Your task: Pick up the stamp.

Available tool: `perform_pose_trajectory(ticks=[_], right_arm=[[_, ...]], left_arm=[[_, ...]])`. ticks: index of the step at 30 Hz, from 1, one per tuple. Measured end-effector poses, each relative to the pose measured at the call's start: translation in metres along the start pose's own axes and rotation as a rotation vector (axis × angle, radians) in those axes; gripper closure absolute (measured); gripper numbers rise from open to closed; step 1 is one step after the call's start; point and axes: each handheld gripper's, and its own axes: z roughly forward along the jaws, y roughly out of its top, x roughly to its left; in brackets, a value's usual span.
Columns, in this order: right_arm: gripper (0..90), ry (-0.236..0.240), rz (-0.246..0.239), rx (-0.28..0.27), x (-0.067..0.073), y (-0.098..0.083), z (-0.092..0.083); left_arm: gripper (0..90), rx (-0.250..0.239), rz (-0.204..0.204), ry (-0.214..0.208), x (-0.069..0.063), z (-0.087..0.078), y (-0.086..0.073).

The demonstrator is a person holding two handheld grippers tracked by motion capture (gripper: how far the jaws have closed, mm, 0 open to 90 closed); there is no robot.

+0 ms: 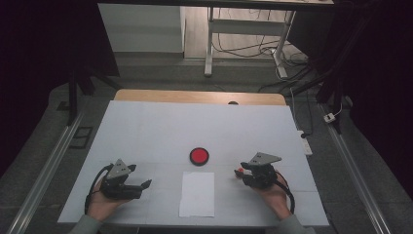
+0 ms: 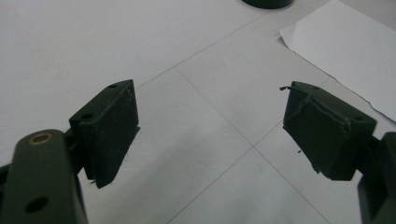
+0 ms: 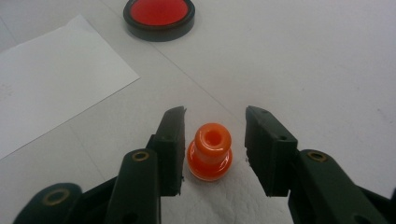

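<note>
Evidently the grasp is the step in hand: the right gripper (image 3: pixel 212 144) brackets a small orange stamp (image 3: pixel 210 151) standing upright on the white table (image 1: pixel 146 131), its left pad touching or nearly touching the base while a gap remains on the other side (no firm pinch yet). The red ink pad (image 1: pixel 199 156) sits beyond, and the paper sheet (image 1: pixel 197 194) lies between the hands. The left gripper (image 2: pixel 210 133) rests with jaws wide and empty. Next comes closing squarely on the stamp before lifting it.
</note>
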Motion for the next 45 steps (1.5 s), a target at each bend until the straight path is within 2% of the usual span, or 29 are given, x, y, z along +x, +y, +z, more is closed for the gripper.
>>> perform_pose_trajectory(ticks=[12,24,45], right_arm=[[70.6,0.008,-0.004,0.009,0.001,0.000,0.002],[71.7,0.006,-0.015,0.006,0.002,0.000,0.001],[71.8,-0.003,0.022,-0.094,0.000,0.004,-0.013]], left_arm=[[18.3,0.001,0.000,0.001,0.000,0.000,0.000],[18.3,0.000,-0.001,0.002,0.000,0.000,-0.001],[18.3,0.003,-0.001,0.000,0.000,0.000,-0.001]])
